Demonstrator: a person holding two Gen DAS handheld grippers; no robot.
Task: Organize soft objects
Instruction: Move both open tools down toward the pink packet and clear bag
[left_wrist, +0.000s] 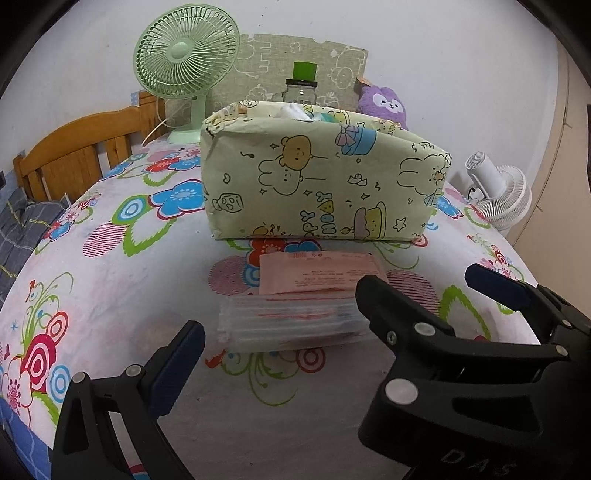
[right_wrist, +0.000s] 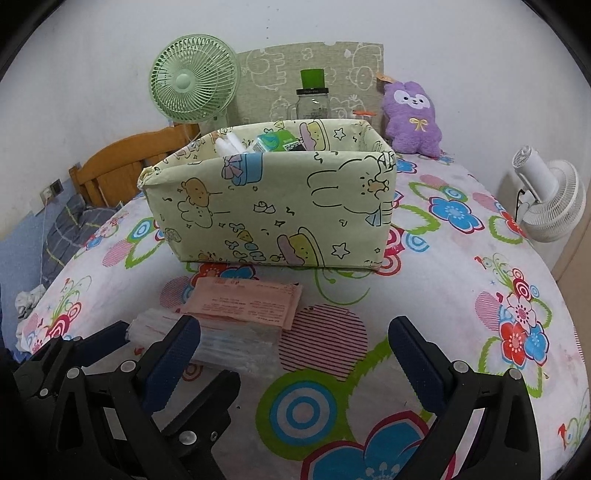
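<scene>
We have some items already in the box (right_wrist: 273, 206); the packets (left_wrist: 295, 314) wait outside, and both our left gripper (left_wrist: 332, 314) and right gripper (right_wrist: 295, 354) are spread, empty.

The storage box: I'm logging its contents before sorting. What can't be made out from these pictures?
- Left wrist view: the storage box front wall hides nearly all contents.
- Right wrist view: a green packet shows; anything deeper is hidden.
- Pink packet print: too small to read.
</scene>
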